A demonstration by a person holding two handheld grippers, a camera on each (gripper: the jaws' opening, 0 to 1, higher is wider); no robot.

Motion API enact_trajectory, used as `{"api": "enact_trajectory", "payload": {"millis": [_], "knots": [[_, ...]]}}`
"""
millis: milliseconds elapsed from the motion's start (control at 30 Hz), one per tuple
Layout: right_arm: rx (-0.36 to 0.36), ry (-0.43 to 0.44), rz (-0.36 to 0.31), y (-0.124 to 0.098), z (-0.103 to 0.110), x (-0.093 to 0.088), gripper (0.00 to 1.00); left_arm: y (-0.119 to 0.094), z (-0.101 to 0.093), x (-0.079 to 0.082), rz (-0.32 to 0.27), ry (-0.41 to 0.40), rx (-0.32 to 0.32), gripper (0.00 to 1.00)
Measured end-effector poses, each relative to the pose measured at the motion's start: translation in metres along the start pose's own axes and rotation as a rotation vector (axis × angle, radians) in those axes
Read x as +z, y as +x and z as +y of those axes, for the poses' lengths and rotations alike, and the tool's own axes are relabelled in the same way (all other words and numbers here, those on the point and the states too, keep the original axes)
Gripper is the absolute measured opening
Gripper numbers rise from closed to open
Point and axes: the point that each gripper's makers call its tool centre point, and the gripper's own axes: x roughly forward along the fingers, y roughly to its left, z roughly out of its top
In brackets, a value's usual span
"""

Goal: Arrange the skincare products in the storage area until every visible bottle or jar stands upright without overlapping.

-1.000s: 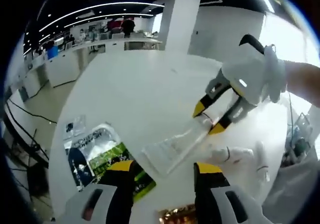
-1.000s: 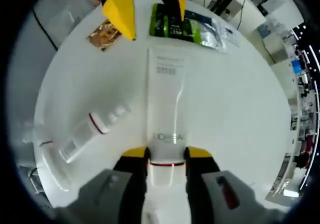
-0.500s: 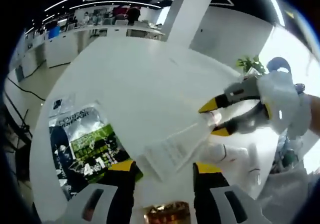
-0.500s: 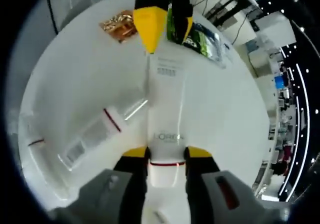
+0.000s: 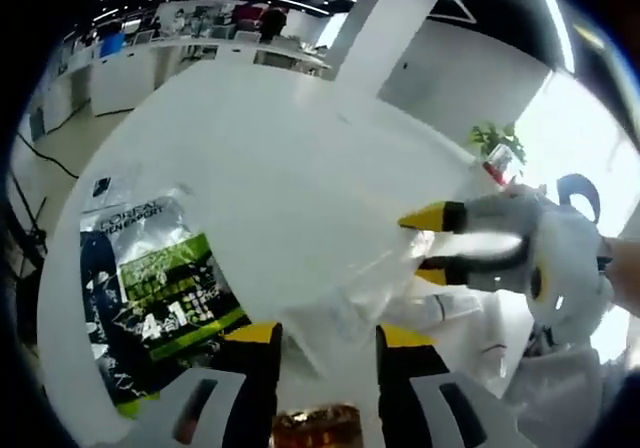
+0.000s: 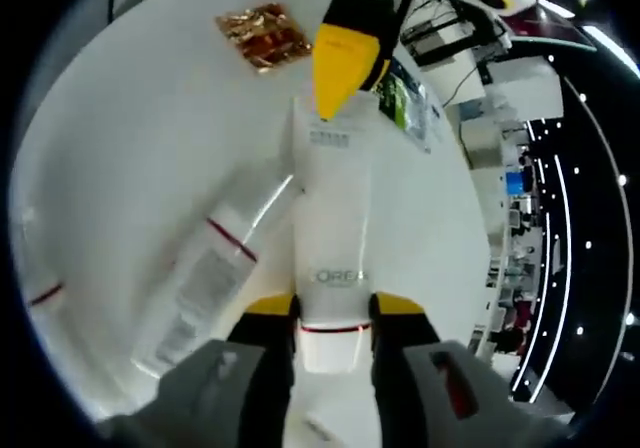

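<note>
White tube (image 6: 330,238) pinched at its cap end between right gripper (image 6: 333,306) jaws, crimped end forward, raised off table (image 6: 130,138) for standing upright; left gripper (image 5: 322,336) spread around crimp.

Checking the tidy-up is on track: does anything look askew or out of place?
Yes. The white tube is held off the table, right gripper shut on its cap end. A second tube lies flat on the white table, not upright.

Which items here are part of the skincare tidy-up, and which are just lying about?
Job items:
white tube, clamped at its cap end by the right gripper, with the left gripper at its far end
second white tube, lying on the table

Lying about:
green sachet pack
gold foil packet
</note>
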Motion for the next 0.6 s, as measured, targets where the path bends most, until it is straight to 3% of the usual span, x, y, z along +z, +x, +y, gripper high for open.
{"api": "enact_trajectory", "payload": {"millis": [67,133,333,433,500,600], "knots": [[-0.012,0.005,0.0,0.0,-0.001,0.0,0.28,0.002,-0.006,-0.005,0.024,0.02,-0.035,0.37],[-0.02,0.01,0.0,-0.001,-0.001,0.0,0.28,0.003,0.0,-0.002,0.007,0.009,-0.003,0.37],[-0.02,0.027,-0.004,-0.001,-0.002,-0.001,0.28,0.002,0.001,0.0,0.001,-0.057,-0.023,0.35],[-0.025,0.054,-0.003,-0.001,-0.002,-0.002,0.28,0.0,0.001,0.001,0.003,-0.068,-0.024,0.29],[-0.022,0.111,-0.004,-0.001,-0.003,-0.004,0.28,-0.005,0.004,0.01,-0.043,-0.073,-0.007,0.21],[-0.012,0.217,-0.026,-0.001,-0.003,-0.007,0.28,-0.013,-0.002,0.028,-0.128,-0.165,-0.077,0.15]]}}
